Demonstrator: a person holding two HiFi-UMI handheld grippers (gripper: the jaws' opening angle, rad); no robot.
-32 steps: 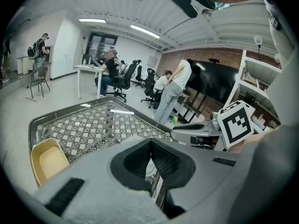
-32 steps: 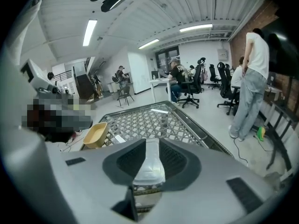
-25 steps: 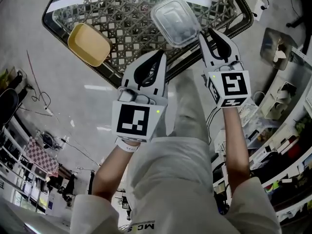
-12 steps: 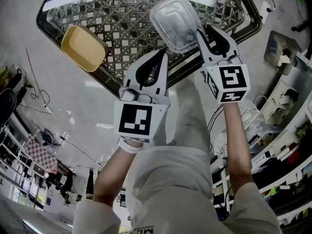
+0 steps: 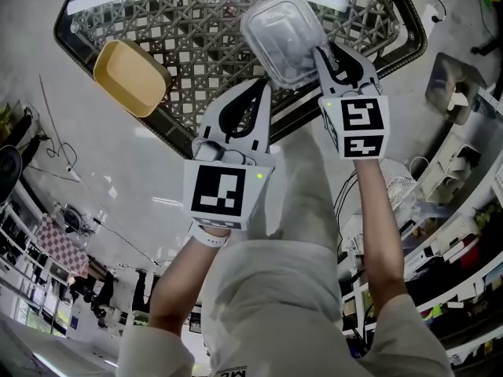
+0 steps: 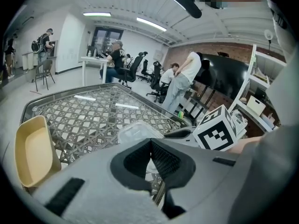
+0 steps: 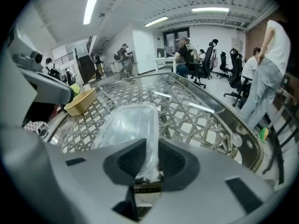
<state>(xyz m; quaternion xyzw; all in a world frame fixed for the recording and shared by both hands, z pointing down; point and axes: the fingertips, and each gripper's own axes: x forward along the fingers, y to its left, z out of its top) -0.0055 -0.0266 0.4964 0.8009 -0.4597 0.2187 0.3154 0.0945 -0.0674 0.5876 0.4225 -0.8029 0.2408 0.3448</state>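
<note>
My right gripper (image 5: pixel 326 58) (image 7: pixel 148 161) is shut on the rim of a clear plastic container (image 5: pixel 281 38) (image 7: pixel 128 125), holding it above a glass-topped wicker table (image 5: pixel 196 22) (image 7: pixel 187 111). The container (image 6: pixel 135 130) also shows just past my left gripper (image 6: pixel 150 158). My left gripper (image 5: pixel 253 100) hovers over the table's near edge with its jaws together and nothing between them. A yellow tray (image 5: pixel 130 77) (image 6: pixel 32 153) (image 7: pixel 80 101) lies at the table's left rim.
Several people sit or stand at desks with office chairs (image 6: pixel 128 73) beyond the table. A person in a white shirt (image 6: pixel 180 85) (image 7: pixel 264 69) stands close to the table's far side. Shelving (image 6: pixel 261 101) lines the right. My own legs (image 5: pixel 291 289) are below.
The right gripper has carried the clear container forward over the table and tilted it flatter. The left gripper has moved slightly forward. The yellow tray has not moved.
</note>
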